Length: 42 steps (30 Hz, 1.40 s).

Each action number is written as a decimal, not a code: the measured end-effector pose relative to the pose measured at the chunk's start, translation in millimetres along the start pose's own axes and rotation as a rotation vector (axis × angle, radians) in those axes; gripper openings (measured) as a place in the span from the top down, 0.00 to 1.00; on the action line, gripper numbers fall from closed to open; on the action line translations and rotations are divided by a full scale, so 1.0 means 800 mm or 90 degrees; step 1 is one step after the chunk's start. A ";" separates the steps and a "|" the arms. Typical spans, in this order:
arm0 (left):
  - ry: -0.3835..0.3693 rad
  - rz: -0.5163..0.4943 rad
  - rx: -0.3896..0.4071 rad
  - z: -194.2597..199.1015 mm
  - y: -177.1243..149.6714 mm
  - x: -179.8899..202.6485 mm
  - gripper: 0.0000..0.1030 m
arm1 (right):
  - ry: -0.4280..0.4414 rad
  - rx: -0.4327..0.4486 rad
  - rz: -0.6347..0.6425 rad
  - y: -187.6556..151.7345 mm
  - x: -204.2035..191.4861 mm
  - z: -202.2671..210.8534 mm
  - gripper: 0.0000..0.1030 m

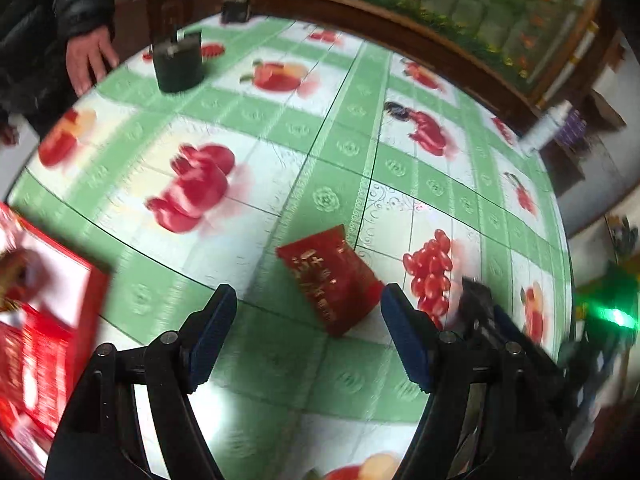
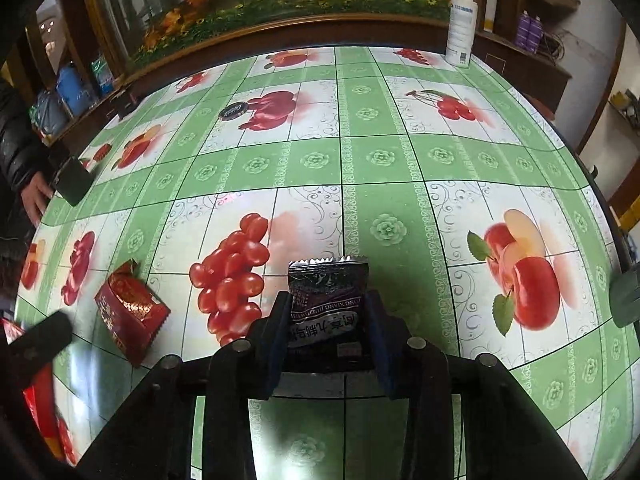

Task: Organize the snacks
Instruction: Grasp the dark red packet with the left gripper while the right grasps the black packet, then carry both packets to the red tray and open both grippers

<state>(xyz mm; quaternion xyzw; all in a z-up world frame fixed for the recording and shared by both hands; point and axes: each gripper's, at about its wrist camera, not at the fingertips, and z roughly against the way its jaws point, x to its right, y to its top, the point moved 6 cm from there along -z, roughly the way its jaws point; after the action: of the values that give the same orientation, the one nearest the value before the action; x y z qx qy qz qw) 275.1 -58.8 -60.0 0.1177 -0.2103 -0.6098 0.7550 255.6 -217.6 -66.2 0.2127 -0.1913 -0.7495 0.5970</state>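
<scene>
Between the two blue-padded fingers of the left gripper point(image 1: 308, 332), in the left wrist view, lay only the green-and-white fruit-print tablecloth point(image 1: 328, 152); the jaws stood wide apart and pressed on nothing. A red snack packet point(image 1: 330, 278) rested flat on the cloth just ahead of the fingertips, nearer the right-hand finger and apart from both pads. A red-bordered box point(image 1: 44, 320), blurred, filled the lower left edge of that view. Part of the right gripper point(image 1: 480, 300) showed as a dark shape at the right, beside the printed bunch of red fruit. Farther back a dark green tin point(image 1: 178, 62) stood on the cloth, and a bystander's hand point(image 1: 90, 60) rested at the table edge near it. A white spray bottle point(image 1: 546, 126) stood at the far right rim.

From the right wrist view, the right gripper point(image 2: 329, 320) had its jaws drawn partway in, one pad against each side of a dark snack packet point(image 2: 326, 300), so the packet was gripped between them. The packet stood upright in the grip, its crimped top edge above the fingertips and white printed characters on its lower half. Whether its bottom touched the tablecloth point(image 2: 384, 160) could not be told. To the left the red snack packet point(image 2: 130, 310) lay on the cloth, well clear of this gripper, with a blurred dark finger of the left gripper point(image 2: 38, 344) just beside it. The spray bottle point(image 2: 460, 20) stood at the far edge, and a small dark oval piece point(image 2: 232, 112) lay on the cloth farther back.
</scene>
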 end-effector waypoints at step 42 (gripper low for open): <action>0.046 -0.204 0.081 -0.026 -0.025 0.010 0.65 | 0.118 -0.023 -0.055 0.003 -0.005 0.004 0.67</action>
<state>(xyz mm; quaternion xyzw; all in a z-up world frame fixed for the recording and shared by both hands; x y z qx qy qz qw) 268.8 -73.0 -85.2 0.2192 -0.2000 -0.7033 0.6460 256.9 -214.0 -62.0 0.2787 -0.1123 -0.7550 0.5828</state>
